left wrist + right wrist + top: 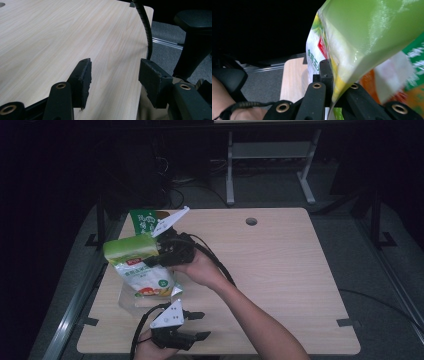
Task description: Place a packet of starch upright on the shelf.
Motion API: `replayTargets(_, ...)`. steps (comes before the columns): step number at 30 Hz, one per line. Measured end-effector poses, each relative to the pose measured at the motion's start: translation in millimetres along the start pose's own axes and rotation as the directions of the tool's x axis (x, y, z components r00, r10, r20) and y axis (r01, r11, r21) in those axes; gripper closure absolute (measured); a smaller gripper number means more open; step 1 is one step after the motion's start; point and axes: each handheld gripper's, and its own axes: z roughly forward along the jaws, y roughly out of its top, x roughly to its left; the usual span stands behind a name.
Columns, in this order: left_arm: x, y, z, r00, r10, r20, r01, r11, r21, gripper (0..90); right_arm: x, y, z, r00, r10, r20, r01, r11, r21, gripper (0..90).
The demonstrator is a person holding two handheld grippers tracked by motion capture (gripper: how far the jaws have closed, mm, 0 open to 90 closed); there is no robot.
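Note:
A soft bag (142, 270) with a light green top and a white printed front hangs above the left part of the wooden table (280, 270). My right gripper (159, 256), reaching across from the right, is shut on the bag's green upper edge. In the right gripper view the jaws pinch the glossy bag (367, 32) just above the gripper (334, 75). My left gripper (202, 325) sits at the table's near edge, pointing right. Its jaws stand open around bare wood, as the left gripper view shows (113, 75).
A dark green packet (145, 220) stands behind the held bag at the table's far left. Something clear and glossy (129, 301) lies under the bag. A cable hole (251, 221) is near the far edge. A black chair (195, 32) stands beyond the near edge.

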Motion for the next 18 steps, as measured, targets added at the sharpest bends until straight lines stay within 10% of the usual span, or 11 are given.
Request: replayTargets(18,-1.3,-2.5,1.7,1.0,0.004,0.007,-0.005,0.9998,0.019,42.3,-11.6,-22.7,61.8,0.9938,0.077,-0.08,-0.073,0.996,0.052,89.9)
